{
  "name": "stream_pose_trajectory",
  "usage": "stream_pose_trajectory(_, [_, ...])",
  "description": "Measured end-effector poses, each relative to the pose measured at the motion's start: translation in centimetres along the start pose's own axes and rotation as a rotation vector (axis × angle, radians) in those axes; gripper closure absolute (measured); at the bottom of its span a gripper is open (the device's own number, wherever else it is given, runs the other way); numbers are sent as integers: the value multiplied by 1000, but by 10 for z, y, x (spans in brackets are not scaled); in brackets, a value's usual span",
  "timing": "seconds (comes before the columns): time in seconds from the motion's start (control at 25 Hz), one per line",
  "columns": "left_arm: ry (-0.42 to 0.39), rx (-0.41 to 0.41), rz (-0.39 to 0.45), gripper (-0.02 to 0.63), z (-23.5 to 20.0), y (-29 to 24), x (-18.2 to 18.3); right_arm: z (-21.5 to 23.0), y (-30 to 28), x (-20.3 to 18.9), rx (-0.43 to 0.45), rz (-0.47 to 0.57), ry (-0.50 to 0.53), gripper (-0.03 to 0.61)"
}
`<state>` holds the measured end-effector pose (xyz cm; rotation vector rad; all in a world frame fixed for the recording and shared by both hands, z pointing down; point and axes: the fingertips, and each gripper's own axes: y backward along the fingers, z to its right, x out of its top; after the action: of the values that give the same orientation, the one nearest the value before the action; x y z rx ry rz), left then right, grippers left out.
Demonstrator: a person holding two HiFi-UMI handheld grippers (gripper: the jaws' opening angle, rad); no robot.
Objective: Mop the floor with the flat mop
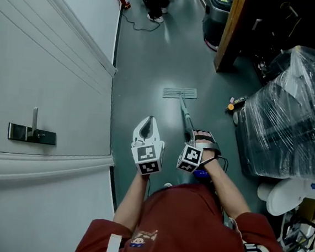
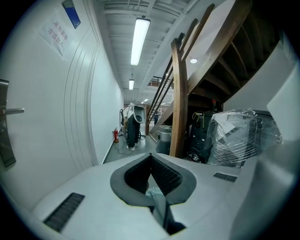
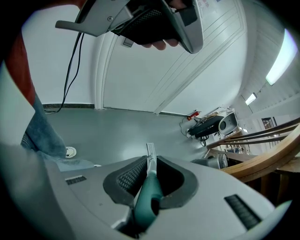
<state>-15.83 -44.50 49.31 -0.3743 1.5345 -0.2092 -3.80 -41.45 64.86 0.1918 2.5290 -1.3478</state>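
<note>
- Mop (image 1: 180, 93): lies flat on the floor (image 1: 147, 61) just ahead, with its stick running back into the right gripper (image 3: 149, 165).
- Clamped on the green end of the stick, that right gripper. Could slip or twist there on a hard push, with only one grip on the mop.
- Left gripper (image 2: 150, 157): closed up with nothing in it, just beside the stick, not helping. Might let the mop wobble.
- Could bump the wall (image 1: 53, 57) on the left with a wide swing.
- Could knock the small yellow thing (image 1: 231, 107) or the wrapped pile (image 1: 285, 124) on the right.
- Could snag the cord (image 1: 137, 24) far ahead, if pushed that far.
</note>
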Motion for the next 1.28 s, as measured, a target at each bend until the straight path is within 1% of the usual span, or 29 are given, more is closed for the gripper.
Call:
stream_pose_trajectory(0.2, [-7, 16, -1, 598, 16, -45, 20, 44, -17, -11, 15, 25, 3, 508])
stream_pose_trajectory(0.36, [-14, 23, 15, 598, 29, -76, 35, 71, -32, -21, 19, 38, 25, 508])
stream_pose_trajectory(0.56, [-18, 51, 39, 598, 27, -106, 53, 101, -59, -31, 9, 46, 52, 508])
stream_pose_trajectory(0.76, [-8, 65, 56, 598, 2, -140, 68, 131, -84, -20, 7, 53, 62, 508])
stream_pose_trajectory(1.0, [4, 51, 75, 598, -32, -200, 86, 179, -125, 2, 17, 41, 61, 508])
stream_pose_trajectory(1.28, [15, 33, 104, 598, -91, -256, 117, 231, -181, 46, 7, 5, 63, 508])
